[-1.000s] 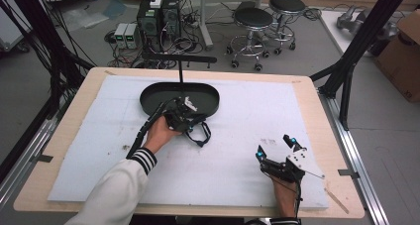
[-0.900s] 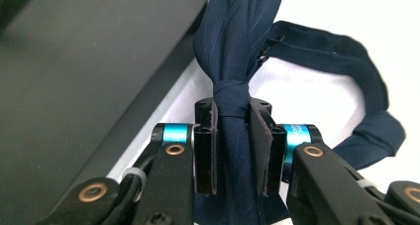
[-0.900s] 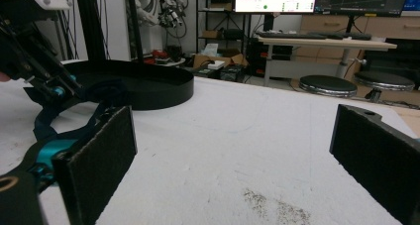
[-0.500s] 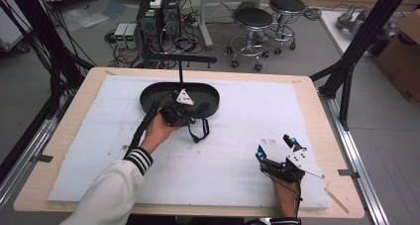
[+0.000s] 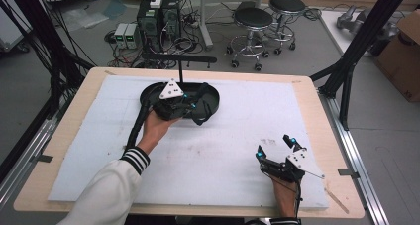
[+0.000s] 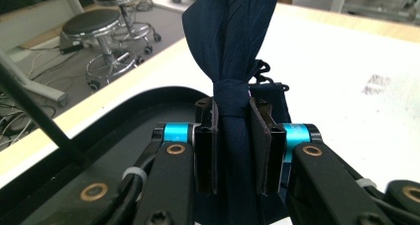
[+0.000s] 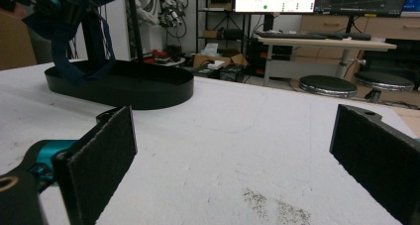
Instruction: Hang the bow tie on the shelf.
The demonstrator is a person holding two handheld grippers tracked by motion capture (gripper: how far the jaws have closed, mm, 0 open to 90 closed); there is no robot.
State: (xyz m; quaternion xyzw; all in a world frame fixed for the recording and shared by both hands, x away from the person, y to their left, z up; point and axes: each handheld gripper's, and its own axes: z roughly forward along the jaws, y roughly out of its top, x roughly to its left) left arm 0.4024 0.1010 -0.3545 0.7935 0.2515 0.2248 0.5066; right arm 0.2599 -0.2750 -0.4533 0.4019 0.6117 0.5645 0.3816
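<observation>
Left gripper [image 5: 190, 106]: raised since a second ago and shifted from below the tray [image 5: 214, 98] toward the upper left of the high view, now over the tray's middle, close beside the upright post [image 5: 181, 74]. Jaws clamped throughout on a dark blue cloth [image 6: 233, 41]; no change in the grip.

In the left gripper view: cloth bunched narrow between the two pads [image 6: 205, 136], fanning out above them, upper centre of frame. In the high view: a loop of the same cloth hanging below the gripper, across the tray's near rim, centre of frame. In the right gripper view: cloth draped at upper left, lower end hanging down to or into the tray; contact with the tray floor not clear.

Right gripper [image 5: 277, 148]: unmoved, lower right of the high view, resting on the white pad [image 5: 223, 155]. Jaws wide apart, nothing between them.

Meaning for the work, as a judgement:
- Cloth lifted, not yet set down or hung.
- Rise toward the post suggests delivery to the stand, either over the crossbar [image 5: 178, 60] or into the tray; not decided by these frames.
- Crossbar at the top centre of the high view, above the gripper; further lift likely needed for hanging.
- Loose loop likely to snag on the tray rim or post during the next lift.
</observation>
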